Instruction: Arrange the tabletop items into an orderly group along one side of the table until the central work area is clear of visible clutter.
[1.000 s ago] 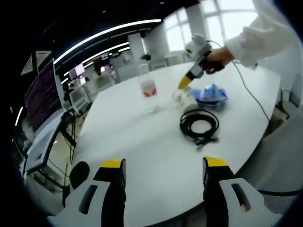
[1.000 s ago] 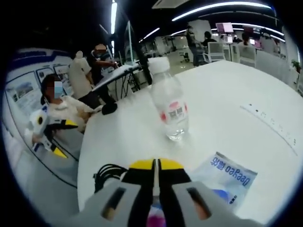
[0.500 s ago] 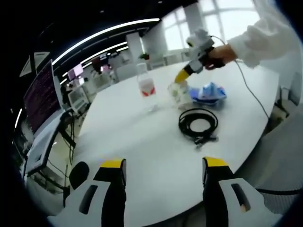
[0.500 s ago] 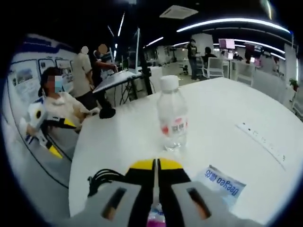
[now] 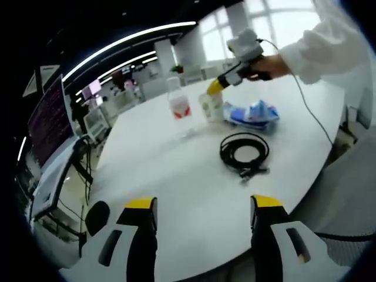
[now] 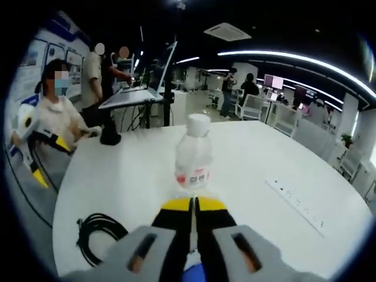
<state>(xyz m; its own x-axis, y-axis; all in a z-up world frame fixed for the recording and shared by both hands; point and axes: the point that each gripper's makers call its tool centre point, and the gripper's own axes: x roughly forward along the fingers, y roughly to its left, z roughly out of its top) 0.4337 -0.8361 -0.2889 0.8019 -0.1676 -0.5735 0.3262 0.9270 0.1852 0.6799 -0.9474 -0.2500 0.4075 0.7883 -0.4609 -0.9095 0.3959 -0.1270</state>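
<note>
Right gripper [image 5: 212,87] pinching a clear cup [image 5: 211,107], lifted beside the water bottle [image 6: 193,161]; left gripper [image 5: 200,205] spread wide, coiled black cable [image 5: 244,155] ahead.

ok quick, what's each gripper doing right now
Left gripper: open, holding nothing.
Right gripper: shut on a clear cup, lifted above the table.

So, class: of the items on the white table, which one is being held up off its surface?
The clear cup, pinched in the right tongs; bottle, cable and blue packet rest.
</note>
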